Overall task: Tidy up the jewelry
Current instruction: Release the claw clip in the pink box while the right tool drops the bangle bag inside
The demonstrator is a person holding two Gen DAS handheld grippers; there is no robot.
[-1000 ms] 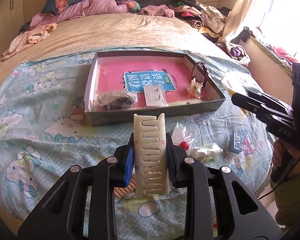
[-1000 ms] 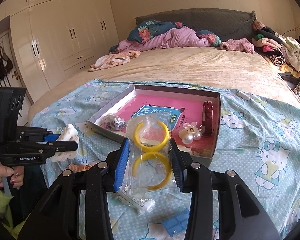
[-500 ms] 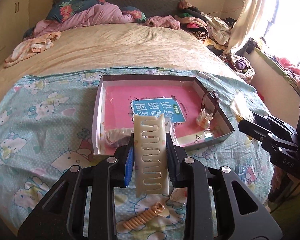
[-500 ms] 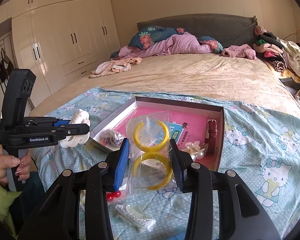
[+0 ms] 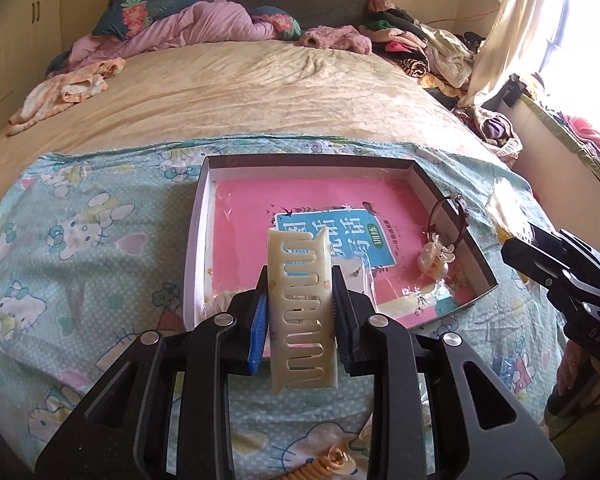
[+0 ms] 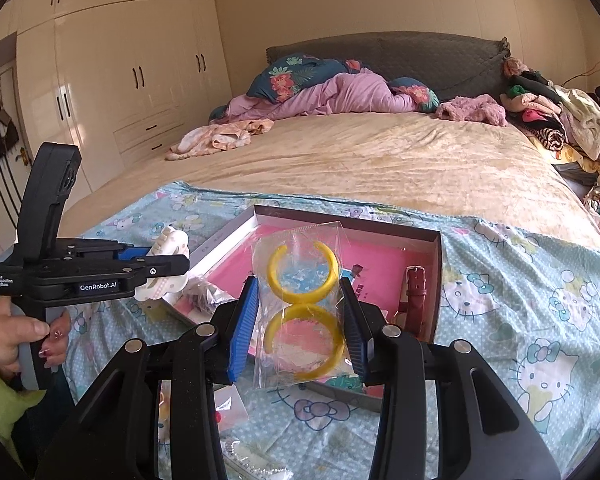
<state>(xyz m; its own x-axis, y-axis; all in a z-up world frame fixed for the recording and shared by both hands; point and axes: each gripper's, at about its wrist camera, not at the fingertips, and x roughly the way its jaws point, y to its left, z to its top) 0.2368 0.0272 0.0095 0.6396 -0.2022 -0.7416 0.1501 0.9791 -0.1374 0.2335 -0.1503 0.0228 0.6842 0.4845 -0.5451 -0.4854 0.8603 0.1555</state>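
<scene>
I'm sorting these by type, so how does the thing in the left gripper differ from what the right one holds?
The hair clip is cream, toothed and bare; the yellow bangles are two open rings sealed in a clear bag. The clip is one piece, the bangles a pair. Both are clamped upright between fingers near the box.

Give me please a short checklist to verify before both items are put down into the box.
1. Left gripper holds the cream hair clip firmly: ok.
2. Right gripper holds the bag of yellow bangles: ok.
3. Box open, pink floor has free space: ok.
4. Watch and pearl clip keep to the right side: ok.
5. Fingers are above the box: cannot tell.
</scene>
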